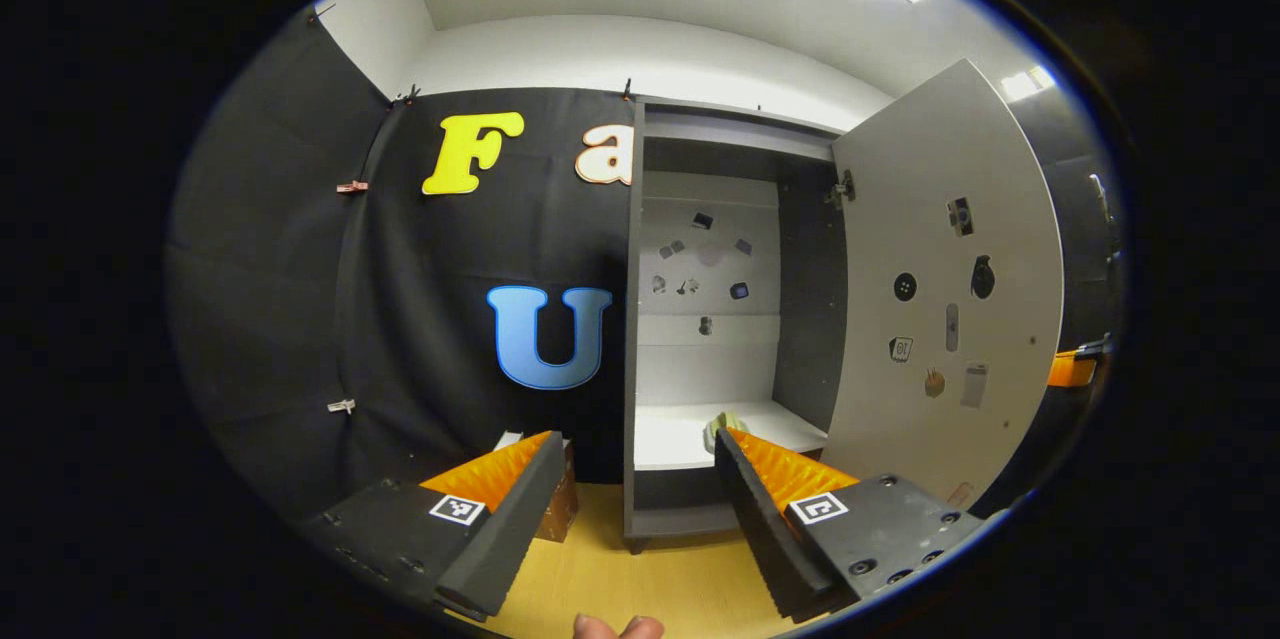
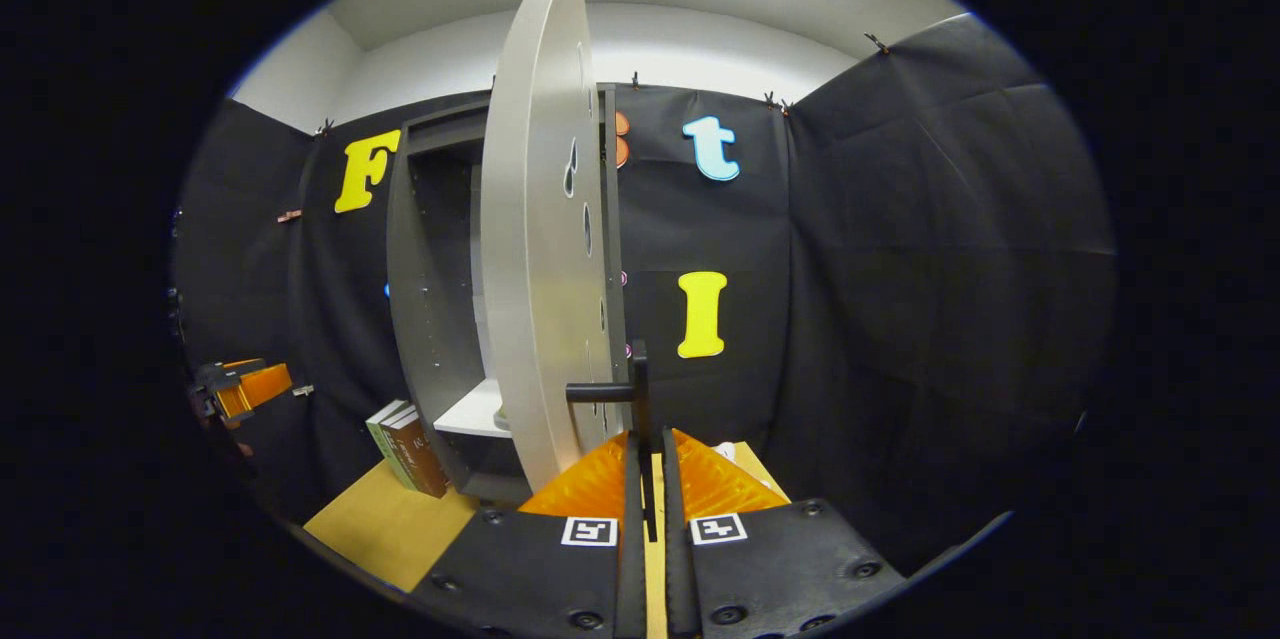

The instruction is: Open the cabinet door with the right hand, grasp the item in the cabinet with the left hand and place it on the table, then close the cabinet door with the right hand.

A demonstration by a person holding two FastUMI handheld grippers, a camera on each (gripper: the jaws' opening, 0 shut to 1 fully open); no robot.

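In the right gripper view, the right tool (image 2: pixel 648 479) at bottom centre was nearly closed, its 2 fingers pressed on the thin black door handle (image 2: pixel 637 389). The 1 cabinet door (image 2: pixel 530 249) stood swung open, edge-on at centre. In the left gripper view, the left tool (image 1: pixel 640 479) was wide open and held nothing. 1 pale item (image 1: pixel 722 424) lay on the cabinet shelf (image 1: pixel 680 434), just right of centre. 2 books (image 2: pixel 405 447) leaned on the surface (image 2: pixel 390 519) at lower left.
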